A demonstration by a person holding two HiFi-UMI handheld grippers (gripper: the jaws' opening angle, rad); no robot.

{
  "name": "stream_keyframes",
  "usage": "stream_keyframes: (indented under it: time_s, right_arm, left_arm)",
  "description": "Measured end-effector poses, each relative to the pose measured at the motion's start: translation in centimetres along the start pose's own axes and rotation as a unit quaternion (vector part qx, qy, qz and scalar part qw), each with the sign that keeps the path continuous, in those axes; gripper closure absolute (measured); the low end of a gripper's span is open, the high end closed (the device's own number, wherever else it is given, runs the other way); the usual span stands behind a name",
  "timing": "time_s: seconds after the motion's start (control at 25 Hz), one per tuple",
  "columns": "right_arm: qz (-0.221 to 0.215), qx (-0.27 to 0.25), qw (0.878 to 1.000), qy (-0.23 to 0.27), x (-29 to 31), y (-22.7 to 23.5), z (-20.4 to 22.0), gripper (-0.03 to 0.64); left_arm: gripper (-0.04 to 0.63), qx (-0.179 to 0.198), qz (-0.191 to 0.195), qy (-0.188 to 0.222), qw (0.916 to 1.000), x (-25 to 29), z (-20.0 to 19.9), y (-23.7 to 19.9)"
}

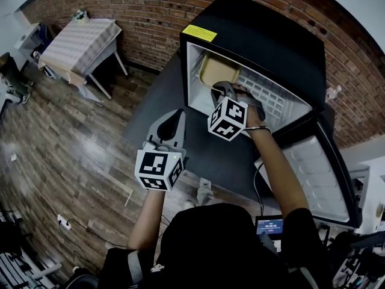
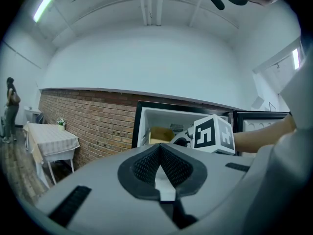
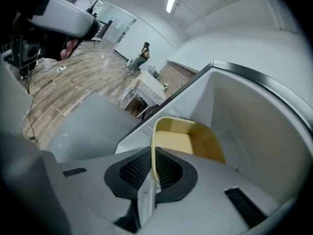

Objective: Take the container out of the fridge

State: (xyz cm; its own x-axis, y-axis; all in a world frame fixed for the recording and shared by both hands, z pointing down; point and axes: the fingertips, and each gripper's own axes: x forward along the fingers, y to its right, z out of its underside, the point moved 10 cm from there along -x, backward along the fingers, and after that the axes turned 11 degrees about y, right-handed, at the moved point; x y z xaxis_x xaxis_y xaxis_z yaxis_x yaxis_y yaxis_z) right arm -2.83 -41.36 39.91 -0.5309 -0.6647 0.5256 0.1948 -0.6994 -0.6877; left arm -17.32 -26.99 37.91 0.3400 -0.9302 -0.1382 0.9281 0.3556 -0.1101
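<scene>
A yellow open-topped container point(image 1: 218, 70) point(image 3: 188, 141) point(image 2: 159, 135) sits inside the open black fridge point(image 1: 264, 41), at the left of its white compartment. My right gripper point(image 1: 221, 89) point(image 3: 152, 151) reaches into the fridge and is shut on the container's near wall, which stands thin between the two dark pads. My left gripper point(image 1: 177, 114) point(image 2: 160, 148) is held outside, in front of the fridge over a grey surface point(image 1: 157, 95). It is shut with nothing in it and points at the fridge opening.
The fridge door point(image 1: 319, 167) hangs open at the right, its white inner side facing up. A brick wall point(image 1: 150, 17) runs behind. A table with a checked cloth point(image 1: 81, 44) point(image 2: 49, 138) stands at the far left on the wood floor. A person point(image 2: 10, 106) stands far off.
</scene>
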Motion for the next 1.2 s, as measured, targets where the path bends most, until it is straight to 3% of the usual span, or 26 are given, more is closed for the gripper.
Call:
stream_keyframes:
  time_s: [0.8,1.2]
  right_arm:
    - [0.009,0.087,0.995,0.057,-8.0,-5.0,-4.2,0.561]
    - [0.011,0.085,0.994,0.061,-11.9,-9.1,-5.8,0.561]
  left_arm:
    - [0.581,0.021,0.026,0.010,0.9994,-6.2,-2.3,1.9]
    - [0.581,0.026,0.039,0.014,0.9988,-9.9,-3.2,3.4]
